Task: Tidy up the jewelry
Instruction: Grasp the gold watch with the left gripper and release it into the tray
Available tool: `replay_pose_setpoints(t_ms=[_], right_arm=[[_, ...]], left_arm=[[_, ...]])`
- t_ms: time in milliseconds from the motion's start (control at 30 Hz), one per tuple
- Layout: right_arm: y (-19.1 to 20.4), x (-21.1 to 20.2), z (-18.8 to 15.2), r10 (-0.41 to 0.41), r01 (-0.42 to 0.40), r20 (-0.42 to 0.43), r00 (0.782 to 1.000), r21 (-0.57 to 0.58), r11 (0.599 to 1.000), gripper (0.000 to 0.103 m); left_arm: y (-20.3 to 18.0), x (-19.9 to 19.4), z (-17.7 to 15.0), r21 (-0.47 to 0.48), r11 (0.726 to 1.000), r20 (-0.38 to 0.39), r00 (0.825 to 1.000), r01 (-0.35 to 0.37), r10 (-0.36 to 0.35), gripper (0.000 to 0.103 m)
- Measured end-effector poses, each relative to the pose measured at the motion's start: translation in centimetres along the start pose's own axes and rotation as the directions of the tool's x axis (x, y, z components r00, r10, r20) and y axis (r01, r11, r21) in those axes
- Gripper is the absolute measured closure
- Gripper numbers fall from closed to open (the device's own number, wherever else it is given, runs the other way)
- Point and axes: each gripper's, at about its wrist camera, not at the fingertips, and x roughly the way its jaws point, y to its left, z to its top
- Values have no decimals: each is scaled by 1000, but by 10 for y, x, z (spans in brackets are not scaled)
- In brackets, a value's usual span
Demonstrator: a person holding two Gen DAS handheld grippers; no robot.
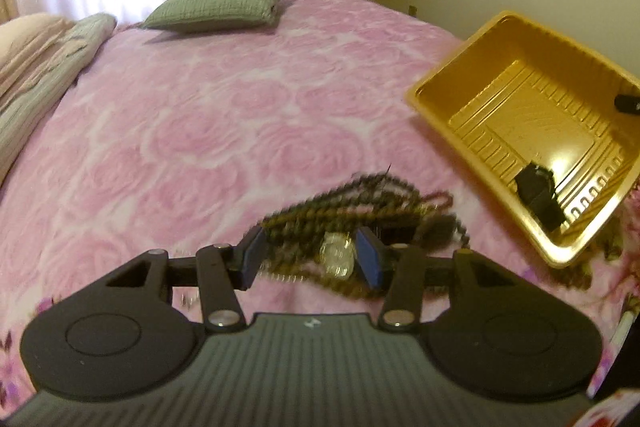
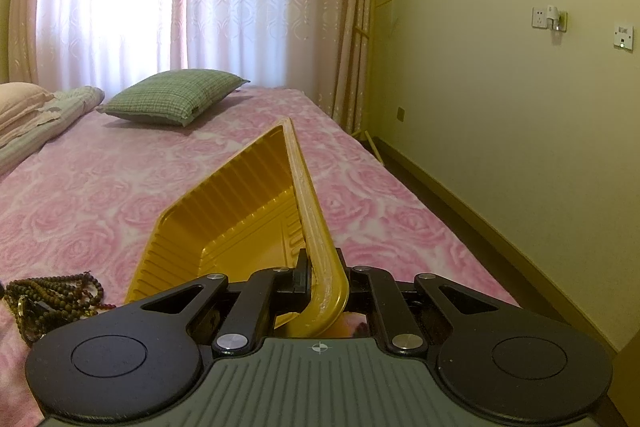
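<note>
While the right gripper point(image 2: 320, 277) jaws pinch the yellow tray point(image 2: 240, 203), the left gripper point(image 1: 312, 257) jaws gape over beads point(image 1: 360, 203).

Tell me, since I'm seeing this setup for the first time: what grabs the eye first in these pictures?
The yellow tray stands out, tilted up off the pink rose bedspread, its rim pinched by the shut right gripper. Next comes the tangle of dark bead strands with a shiny watch on the bedspread beside the tray, framed between the fingers of the open left gripper.
</note>
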Motion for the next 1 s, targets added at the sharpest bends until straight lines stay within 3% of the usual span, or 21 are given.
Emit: replay_pose_setpoints(t_ms=[200, 567, 900, 1000], right_arm=[[1, 0, 0, -1, 1, -2, 1000, -6, 1000, 95], [3, 1, 0, -6, 6, -6, 1000, -15, 1000, 95], [4, 5, -2, -10, 10, -5, 1000, -14, 1000, 95], [3, 5, -2, -11, 11, -4, 1000, -17, 1000, 95]], left_arm=[[-2, 2, -20, -64, 998, -18, 1000, 24, -26, 60], [-7, 23, -19, -179, 984, -27, 999, 17, -22, 62], [-1, 25, -18, -122, 993, -60, 998, -6, -1, 91], [1, 24, -18, -119, 993, -64, 998, 7, -15, 93]])
